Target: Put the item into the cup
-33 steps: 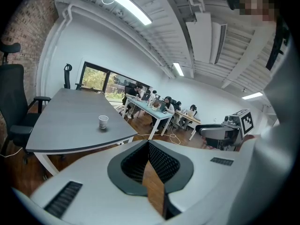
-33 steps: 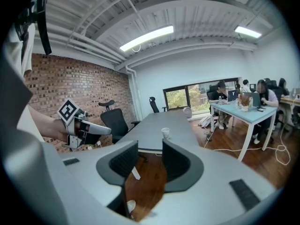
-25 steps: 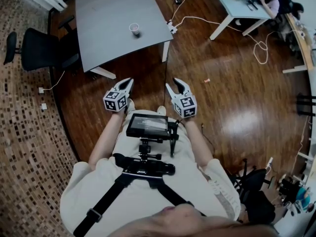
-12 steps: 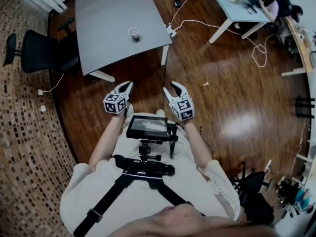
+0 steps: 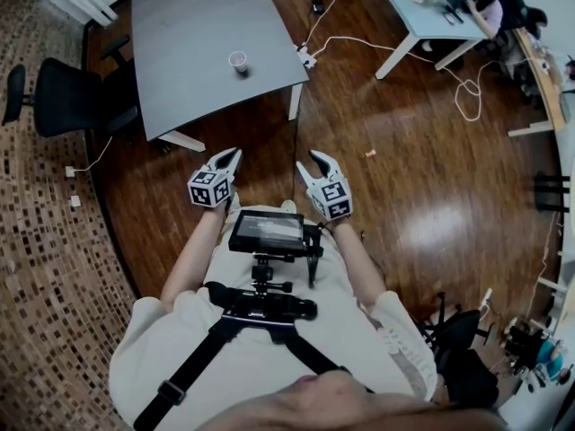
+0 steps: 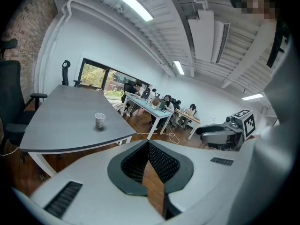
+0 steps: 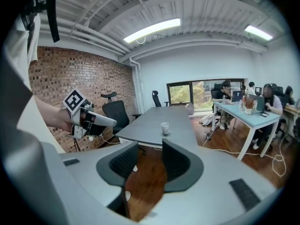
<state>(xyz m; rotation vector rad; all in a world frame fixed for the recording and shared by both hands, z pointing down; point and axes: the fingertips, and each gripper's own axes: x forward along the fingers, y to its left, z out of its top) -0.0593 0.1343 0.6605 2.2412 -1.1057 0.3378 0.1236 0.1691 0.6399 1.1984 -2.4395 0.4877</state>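
A small white paper cup (image 5: 238,59) stands near the front edge of a grey table (image 5: 198,25), far ahead of both grippers. It also shows as the cup (image 6: 100,120) in the left gripper view and the cup (image 7: 164,128) in the right gripper view. A dark patch lies beside it; I cannot tell whether that is an item or a shadow. My left gripper (image 5: 229,156) hovers over the wooden floor, its pads meeting at the tips with nothing between them. My right gripper (image 5: 320,158) is level with it, jaws apart and empty.
A black office chair (image 5: 67,92) stands left of the table. Cables and a power strip (image 5: 311,57) trail over the floor by the table's right leg. A small orange scrap (image 5: 369,153) lies on the floor. People sit at a light blue desk (image 5: 422,16) at the back right.
The table and cup have slid slightly up and left in the head view. Both grippers keep about the same place, and nothing was gripped or released.
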